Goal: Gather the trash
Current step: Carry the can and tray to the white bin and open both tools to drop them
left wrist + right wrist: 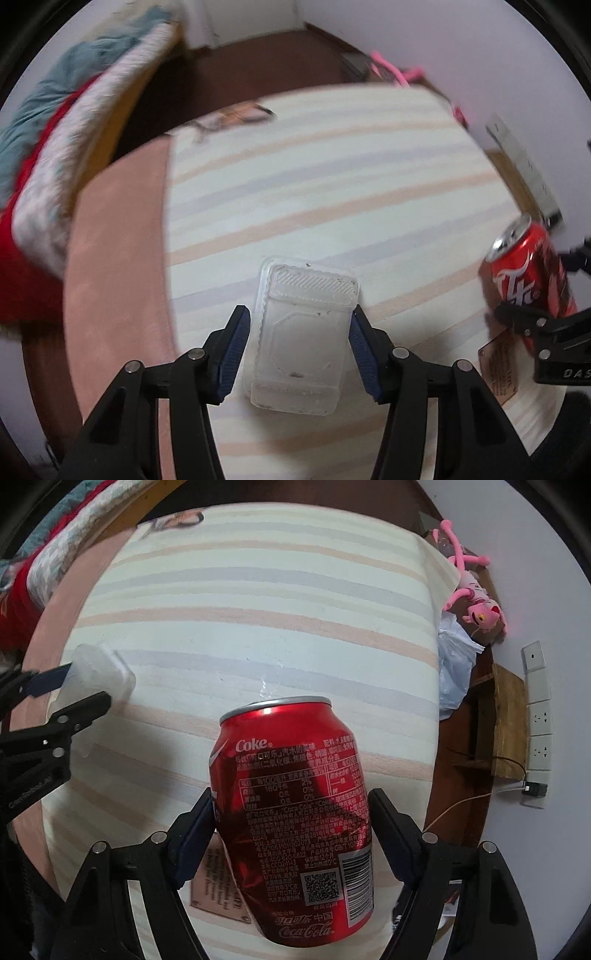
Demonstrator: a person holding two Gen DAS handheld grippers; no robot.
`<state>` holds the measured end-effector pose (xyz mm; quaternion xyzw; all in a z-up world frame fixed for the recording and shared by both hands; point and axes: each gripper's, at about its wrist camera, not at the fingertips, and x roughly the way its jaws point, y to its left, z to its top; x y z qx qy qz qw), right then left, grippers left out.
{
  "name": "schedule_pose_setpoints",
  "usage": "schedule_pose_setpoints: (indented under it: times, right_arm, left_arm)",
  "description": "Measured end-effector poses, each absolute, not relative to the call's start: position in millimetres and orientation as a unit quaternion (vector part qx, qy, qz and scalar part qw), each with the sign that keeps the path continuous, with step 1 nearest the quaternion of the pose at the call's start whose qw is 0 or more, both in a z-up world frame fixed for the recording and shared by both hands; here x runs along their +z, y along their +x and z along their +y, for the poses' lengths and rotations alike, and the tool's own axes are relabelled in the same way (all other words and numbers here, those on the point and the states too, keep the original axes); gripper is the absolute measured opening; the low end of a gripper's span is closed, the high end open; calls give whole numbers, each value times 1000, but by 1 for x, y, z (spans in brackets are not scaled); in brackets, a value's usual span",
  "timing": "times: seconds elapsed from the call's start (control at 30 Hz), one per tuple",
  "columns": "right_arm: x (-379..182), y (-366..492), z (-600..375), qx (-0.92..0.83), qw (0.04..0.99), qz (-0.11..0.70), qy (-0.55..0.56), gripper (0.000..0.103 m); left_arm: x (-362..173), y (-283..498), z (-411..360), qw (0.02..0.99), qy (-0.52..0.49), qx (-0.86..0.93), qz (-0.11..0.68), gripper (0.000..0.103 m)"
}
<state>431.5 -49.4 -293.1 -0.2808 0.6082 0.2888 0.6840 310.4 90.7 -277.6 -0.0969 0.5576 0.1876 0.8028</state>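
Trash fills both our grips: our left hand-held gripper [299, 325] clamps a clear plastic tray [303, 332], empty but for dark specks, and our right hand-held gripper [291, 812] clamps a red Coke can [295, 812] by its sides, both over the bed. We see a striped mattress [258, 609], a printed card [218, 886] under the can, a pink plush toy [476, 602], a white plastic bag [456, 664] and wall sockets [539, 720].

my left gripper [299, 319] and right gripper [291, 801] share black angular linkage arms, silver round pivot pins and ribbed dark blue finger pads [232, 354]; white lettering marks one body.
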Motion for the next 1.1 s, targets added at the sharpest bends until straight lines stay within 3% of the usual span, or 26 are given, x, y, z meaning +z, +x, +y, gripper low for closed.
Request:
schedule_pose_setpoints:
  times: [0.57, 0.8, 1.1]
  right_arm:
    - [-186, 294, 16, 391, 735, 523, -184, 82]
    - [-159, 196, 90, 472, 695, 514, -173, 82]
    - [-169, 61, 201, 549, 620, 524, -201, 82]
  left_arm:
    - [-146, 95, 179, 829, -174, 337, 412, 50]
    - [-134, -22, 225, 801, -228, 401, 383, 50]
    - [-155, -139, 293, 752, -266, 471, 378, 50]
